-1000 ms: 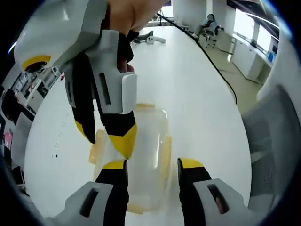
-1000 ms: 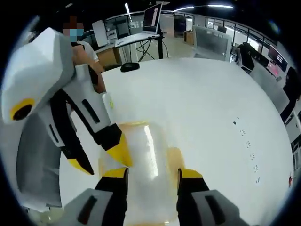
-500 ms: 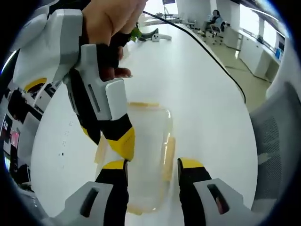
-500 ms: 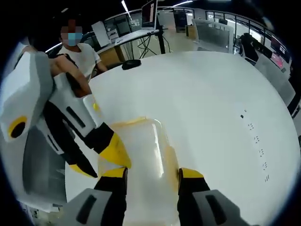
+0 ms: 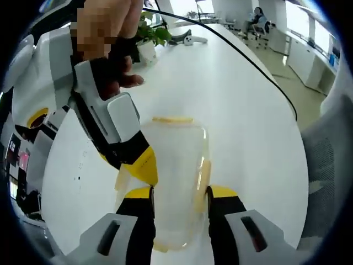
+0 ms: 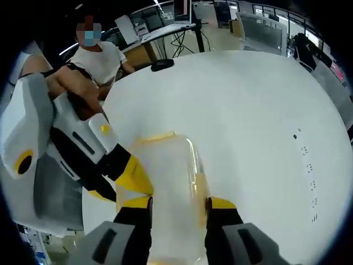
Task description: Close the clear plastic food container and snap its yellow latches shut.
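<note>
Wide, smooth white counter [image 5: 242,105] with a rounded edge spreads across both views, glossy enough to catch the ceiling lights. Sitting on it, low and centre in the left gripper view, is the clear plastic food container [image 5: 177,182]: a frosted, see-through box with soft rounded corners, lid down on top, its long axis running up the frame away from the camera. In the right gripper view the same container [image 6: 165,182] lies lower centre, long axis again running up the frame, tipped slightly to the left, with a bright streak of glare along its right edge. Yellow latches next: one pale strip [image 5: 203,175] on the right long side, one [image 5: 171,119] across the far short end, translucent and flat against the box as far as the blur allows. The left claw [image 5: 179,193], black with yellow tips, stands open with its two jaws straddling the near end of the container, whether touching I cannot tell. The right claw [image 6: 177,201] likewise stands apart, either side of the box. Upper left, the other gripper's yellow tip [image 5: 144,167] presses down at the container's left edge.
</note>
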`<state>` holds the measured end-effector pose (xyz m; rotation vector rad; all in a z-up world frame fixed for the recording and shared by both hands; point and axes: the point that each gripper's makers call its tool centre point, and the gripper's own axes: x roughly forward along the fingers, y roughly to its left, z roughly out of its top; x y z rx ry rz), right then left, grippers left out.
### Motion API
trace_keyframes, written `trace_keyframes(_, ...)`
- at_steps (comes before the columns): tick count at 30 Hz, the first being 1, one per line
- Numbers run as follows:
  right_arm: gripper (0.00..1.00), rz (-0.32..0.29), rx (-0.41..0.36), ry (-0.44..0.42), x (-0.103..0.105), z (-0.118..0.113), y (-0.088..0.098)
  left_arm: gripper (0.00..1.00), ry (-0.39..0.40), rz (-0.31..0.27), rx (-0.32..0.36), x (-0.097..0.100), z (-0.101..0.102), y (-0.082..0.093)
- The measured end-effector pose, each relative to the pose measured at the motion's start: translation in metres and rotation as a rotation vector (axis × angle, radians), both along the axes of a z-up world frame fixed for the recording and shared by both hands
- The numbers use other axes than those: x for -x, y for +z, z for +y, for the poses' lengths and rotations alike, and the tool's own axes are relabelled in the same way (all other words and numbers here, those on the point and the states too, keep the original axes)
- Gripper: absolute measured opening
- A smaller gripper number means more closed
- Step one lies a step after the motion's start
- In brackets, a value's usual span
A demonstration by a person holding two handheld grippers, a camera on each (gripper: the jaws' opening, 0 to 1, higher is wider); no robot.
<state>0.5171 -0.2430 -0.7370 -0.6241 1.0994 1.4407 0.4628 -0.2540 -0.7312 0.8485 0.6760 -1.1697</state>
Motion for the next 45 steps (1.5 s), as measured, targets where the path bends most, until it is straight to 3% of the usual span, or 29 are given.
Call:
trace_keyframes(6,0.31,0.035,0.034,0.031,0.001,0.0,-0.002,0.31,0.032,-0.014,-0.008,-0.003,0.001,-0.002)
trace_keyframes(7,0.31,0.038,0.062,0.034,0.002,-0.006,-0.004,0.3,-0.041,0.097,0.048,0.019,-0.015,-0.006)
trace_keyframes(8,0.31,0.044,0.064,0.037,0.002,-0.006,-0.005,0.3,0.025,0.015,-0.002,0.003,-0.004,0.002)
trace_keyframes(9,0.31,0.048,0.07,0.039,0.002,-0.007,-0.005,0.3,0.024,-0.001,-0.003,0.001,-0.005,0.0)
trace_keyframes(13,0.31,0.046,0.084,0.044,0.002,-0.004,-0.006,0.31,0.024,0.001,0.031,-0.001,-0.004,-0.003)
trace_keyframes(26,0.34,0.028,0.075,0.033,0.002,0.004,0.001,0.34,0.009,-0.042,-0.007,0.0,-0.003,0.0)
trace_keyframes(31,0.32,0.007,0.038,-0.003,-0.002,0.008,0.009,0.3,0.035,0.028,0.036,0.005,-0.005,0.008)
trace_keyframes(35,0.36,-0.004,0.034,0.0,0.001,0.007,0.016,0.37,0.006,0.037,0.037,0.009,-0.005,0.011)
trace_keyframes(40,0.5,-0.052,0.038,0.026,0.004,0.001,0.023,0.42,-0.012,0.058,0.02,0.009,0.002,0.014)
trace_keyframes(42,0.5,-0.065,0.05,0.048,0.007,-0.004,0.024,0.45,-0.014,0.069,0.023,0.009,0.004,0.016)
trace_keyframes(43,0.51,-0.08,0.06,0.065,0.008,-0.006,0.025,0.46,-0.051,0.106,0.036,0.016,0.002,0.017)
trace_keyframes(45,0.51,-0.084,0.06,0.063,0.011,-0.01,0.027,0.5,-0.042,0.104,0.03,0.014,0.005,0.018)
